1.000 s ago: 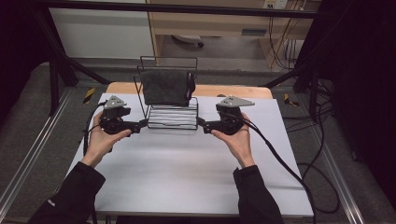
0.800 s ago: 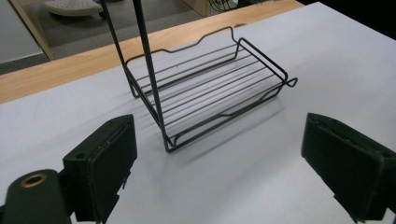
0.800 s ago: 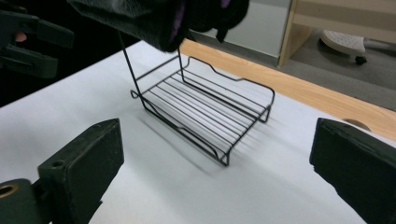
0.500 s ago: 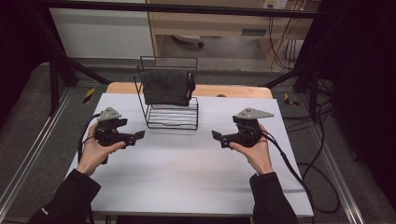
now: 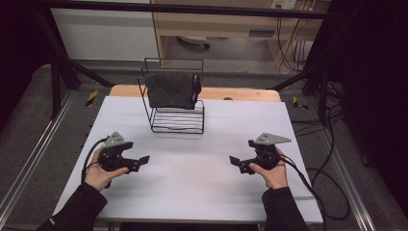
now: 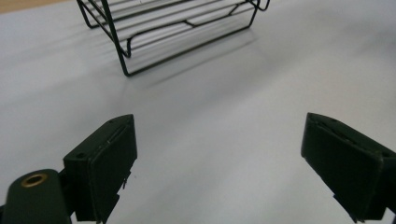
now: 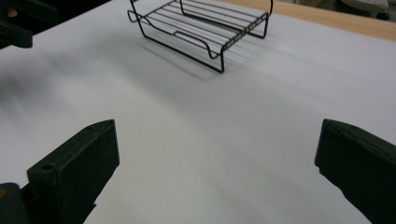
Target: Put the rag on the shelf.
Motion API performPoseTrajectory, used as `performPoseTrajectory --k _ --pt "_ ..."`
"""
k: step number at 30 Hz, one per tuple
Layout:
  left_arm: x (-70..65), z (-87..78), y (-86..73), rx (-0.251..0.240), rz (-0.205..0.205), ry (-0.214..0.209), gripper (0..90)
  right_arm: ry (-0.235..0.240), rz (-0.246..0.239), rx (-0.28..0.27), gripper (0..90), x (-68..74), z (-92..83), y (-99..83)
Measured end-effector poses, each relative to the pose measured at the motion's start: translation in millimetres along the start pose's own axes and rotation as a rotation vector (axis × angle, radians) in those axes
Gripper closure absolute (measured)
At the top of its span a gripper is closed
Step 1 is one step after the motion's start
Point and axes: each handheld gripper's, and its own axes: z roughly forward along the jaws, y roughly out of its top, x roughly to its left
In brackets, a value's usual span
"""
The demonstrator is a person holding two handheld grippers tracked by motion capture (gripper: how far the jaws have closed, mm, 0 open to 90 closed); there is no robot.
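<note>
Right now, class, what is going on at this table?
A person sits at a white table with a two-finger gripper in each hand. The left gripper and the right gripper both rest low over bare tabletop, pointing toward each other, fingers open and holding nothing. At the far side stands a black wire rack with a dark cloth draped over its upper rail. Neither gripper touches the rack or the cloth.

rack (image 5: 177, 118) far-centre on table (image 5: 192, 192) | cloth (image 5: 171, 89) draped over rack | tongs well apart, nearer, left (image 5: 143, 162) and right (image 5: 235, 164)
</note>
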Motion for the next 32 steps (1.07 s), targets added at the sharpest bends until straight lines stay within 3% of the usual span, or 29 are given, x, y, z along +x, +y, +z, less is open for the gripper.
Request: performPoseTrajectory --k 8,20,32 --pt "7.6 1.6 -26.2 0.020 -0.001 0.005 10.5 -0.019 0.038 0.008 0.5 -16.5 -9.8 -33.7" --pt "12.5 -6.4 -44.8 0.011 0.011 0.022 10.5 -0.024 0.062 0.004 0.5 -33.8 -32.0 -68.3" --pt "14.3 -7.6 -52.2 0.013 0.024 0.038 10.5 -0.024 0.044 0.030 0.5 -35.0 -33.4 -76.5"
